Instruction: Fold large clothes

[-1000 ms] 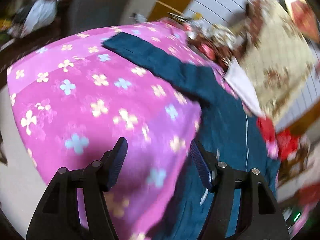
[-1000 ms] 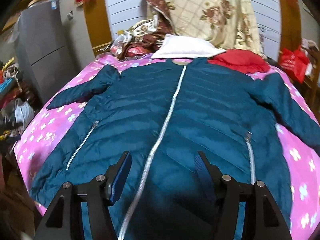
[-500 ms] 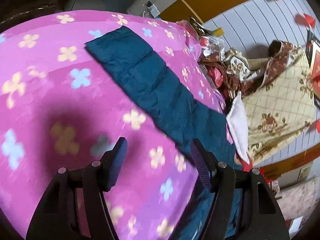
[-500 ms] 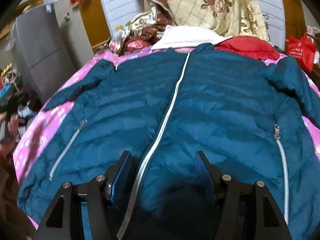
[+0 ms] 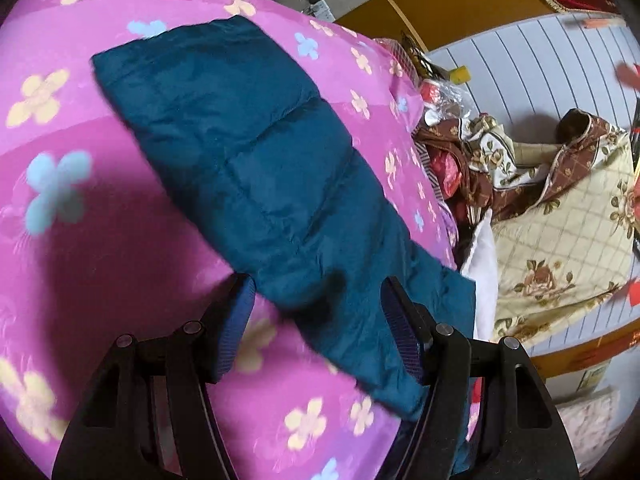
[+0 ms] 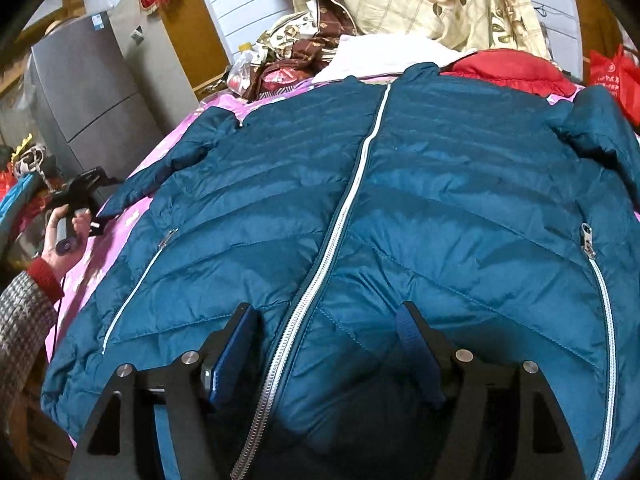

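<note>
A teal quilted jacket [image 6: 420, 208] with a white front zipper lies spread face up on a pink flowered bedspread [image 6: 132, 216]. My right gripper [image 6: 326, 332] is open, low over the jacket's lower front, its jaws either side of the zipper. In the left wrist view the jacket's left sleeve [image 5: 248, 160] lies stretched across the bedspread [image 5: 100, 280]. My left gripper [image 5: 318, 300] is open, close above the sleeve. The left gripper also shows in the right wrist view [image 6: 80, 196], held in a hand beside the sleeve end.
A pile of floral bedding [image 6: 440, 4], a white pillow [image 6: 384, 56] and a red garment [image 6: 508, 68] lie beyond the collar. A grey fridge [image 6: 88, 92] stands left of the bed. A red bag [image 6: 612, 76] hangs at the right.
My left gripper has moved in over the sleeve, which now fills its view. My right gripper has dropped closer to the jacket front. Both stay open.
</note>
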